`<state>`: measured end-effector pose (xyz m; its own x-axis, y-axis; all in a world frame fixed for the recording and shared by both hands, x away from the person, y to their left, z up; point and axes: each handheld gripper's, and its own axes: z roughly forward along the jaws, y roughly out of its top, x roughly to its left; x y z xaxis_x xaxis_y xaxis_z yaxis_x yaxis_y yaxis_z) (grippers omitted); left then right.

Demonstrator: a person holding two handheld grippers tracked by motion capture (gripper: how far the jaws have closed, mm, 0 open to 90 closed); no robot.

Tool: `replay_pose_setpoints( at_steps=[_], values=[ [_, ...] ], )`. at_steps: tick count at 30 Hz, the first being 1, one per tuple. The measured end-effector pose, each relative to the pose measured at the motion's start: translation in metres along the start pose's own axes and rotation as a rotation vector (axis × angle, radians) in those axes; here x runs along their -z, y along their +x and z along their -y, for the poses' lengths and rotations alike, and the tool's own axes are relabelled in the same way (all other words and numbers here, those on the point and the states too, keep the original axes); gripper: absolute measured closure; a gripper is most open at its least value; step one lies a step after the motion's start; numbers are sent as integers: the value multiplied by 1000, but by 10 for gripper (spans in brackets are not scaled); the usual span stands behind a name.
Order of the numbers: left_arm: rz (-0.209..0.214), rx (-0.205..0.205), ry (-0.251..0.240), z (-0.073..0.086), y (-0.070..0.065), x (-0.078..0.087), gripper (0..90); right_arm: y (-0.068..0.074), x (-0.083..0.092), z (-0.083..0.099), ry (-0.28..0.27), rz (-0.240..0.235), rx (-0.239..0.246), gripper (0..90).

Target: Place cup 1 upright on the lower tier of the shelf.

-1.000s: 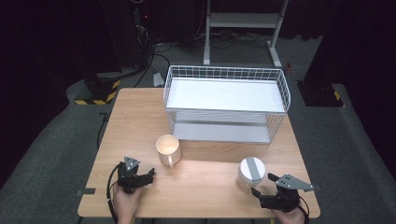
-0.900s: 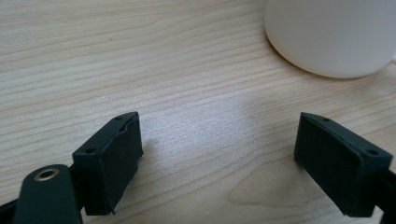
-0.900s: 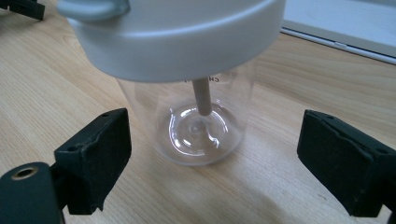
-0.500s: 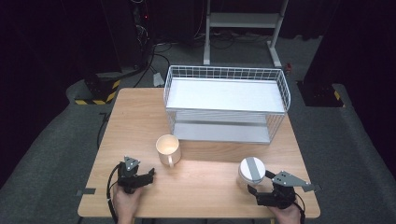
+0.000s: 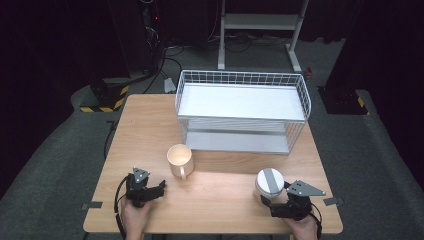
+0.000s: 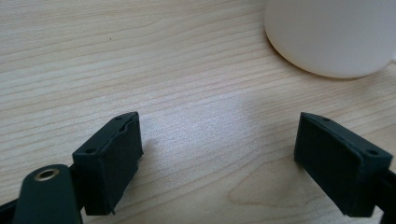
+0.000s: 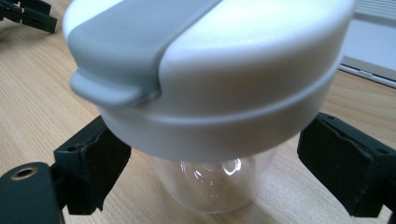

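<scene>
The right gripper [image 5: 274, 204] sits at the near right corner of the wooden table [image 5: 225, 190], and its jaws are wide open with a clear jar [image 7: 210, 186] standing between them. The jar has a big white lid [image 5: 269, 182] with a grey flap on top. In the right gripper view the lid looks much wider than the glass part under it, and the black pads [image 7: 91, 170] are down low, on either side of the glass, not touching it yet. This is where things could go wrong, I think. Glass is smooth and slippery, so if the jaws close too softly the jar could slide out. If one pad reaches it first, the jar could get pushed sideways and tip over, because the lid makes it heavy on top. It is also near the table's near edge, so a bump could send it off. The left gripper [image 5: 150, 192] rests at the near left, with its jaws wide open too and nothing in them, just bare wood between. A cream mug [image 5: 179, 159] stands a little farther away and to the right of it. If that hand moves without looking, it could knock the mug. The white wire basket shelf [image 5: 242, 111] is at the far side, well apart from both.
</scene>
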<state>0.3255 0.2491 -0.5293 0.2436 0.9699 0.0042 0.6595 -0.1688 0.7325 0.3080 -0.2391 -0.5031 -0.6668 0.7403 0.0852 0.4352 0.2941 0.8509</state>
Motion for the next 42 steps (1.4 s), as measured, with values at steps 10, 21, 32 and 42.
replay_pose_setpoints(
  at_steps=[10,21,32,42],
  values=[
    [0,-1,0,0,0,0,154,2,-8,-2,-3,-7,3,100],
    [0,-1,0,0,0,0,153,2,-16,-5,-6,-7,3,110],
    [0,0,0,0,0,0,153,3,-21,-4,2,-3,9,158],
    [0,0,0,0,0,0,154,2,-20,-3,-6,-5,31,168]
  ],
)
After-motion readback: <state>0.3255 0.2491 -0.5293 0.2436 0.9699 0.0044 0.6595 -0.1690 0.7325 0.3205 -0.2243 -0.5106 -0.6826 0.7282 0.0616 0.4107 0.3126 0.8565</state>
